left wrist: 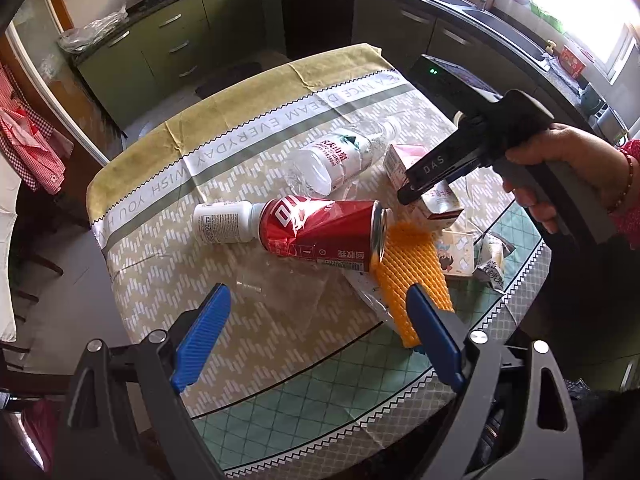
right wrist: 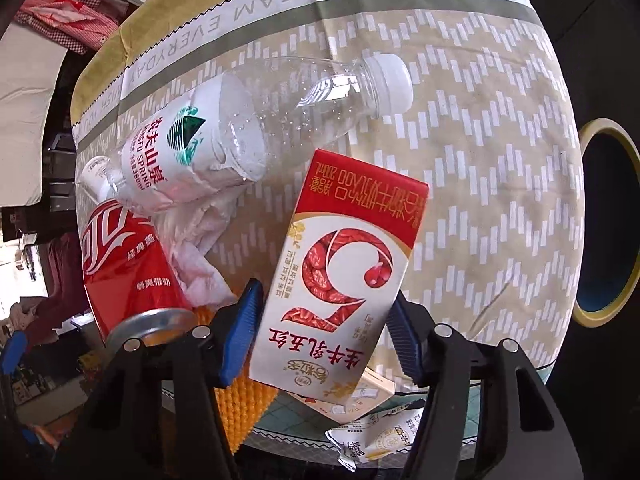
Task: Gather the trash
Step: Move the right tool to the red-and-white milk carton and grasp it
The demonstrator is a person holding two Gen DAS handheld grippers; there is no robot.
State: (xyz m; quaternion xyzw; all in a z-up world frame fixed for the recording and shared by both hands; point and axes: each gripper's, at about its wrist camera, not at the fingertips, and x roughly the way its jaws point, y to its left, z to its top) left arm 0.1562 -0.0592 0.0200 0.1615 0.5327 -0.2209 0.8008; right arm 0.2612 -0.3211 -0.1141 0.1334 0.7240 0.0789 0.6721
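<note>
A red and white milk carton (right wrist: 340, 276) sits between the blue pads of my right gripper (right wrist: 324, 332), which is closed on its sides; it also shows in the left wrist view (left wrist: 434, 200) under that gripper (left wrist: 416, 192). A crushed red soda can (left wrist: 324, 232) lies mid-table, also in the right wrist view (right wrist: 128, 272). A clear water bottle (left wrist: 340, 156) lies behind it, seen too in the right wrist view (right wrist: 240, 128). A white pill bottle (left wrist: 224, 222) touches the can. My left gripper (left wrist: 320, 336) is open and empty, just short of the can.
An orange foam net (left wrist: 408, 280), small wrappers (left wrist: 488, 260) and crumpled tissue (right wrist: 196, 248) lie near the table's front right. A patterned cloth (left wrist: 240, 128) covers the table. A yellow-rimmed bin (right wrist: 608, 224) stands off the table's right side. Kitchen cabinets (left wrist: 168, 44) line the back.
</note>
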